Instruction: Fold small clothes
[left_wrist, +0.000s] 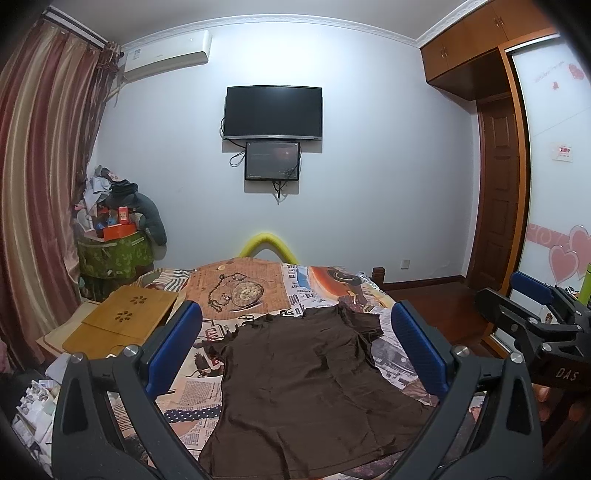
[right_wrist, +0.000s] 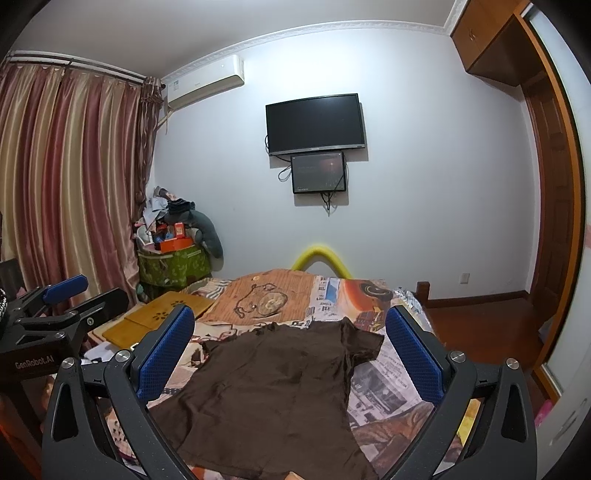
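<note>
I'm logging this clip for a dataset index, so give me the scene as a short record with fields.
setting: bedroom, bed with a printed cover
garment: brown T-shirt lying spread out on the bed, unfolded, collar end away from the cameras
left gripper: open, held above the shirt, holding nothing
right gripper: open, held above the shirt, holding nothing
beside the shirt: bamboo lap tray on the left
far wall: dark television, smaller screen below it

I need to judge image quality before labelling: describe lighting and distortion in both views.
Left wrist view: dim, even indoor light, strong fisheye bending of the ceiling line, dark vignette corners, brown shirt sharp. Right wrist view: the same dim cast, curtain bowed, shirt detail muted.
</note>
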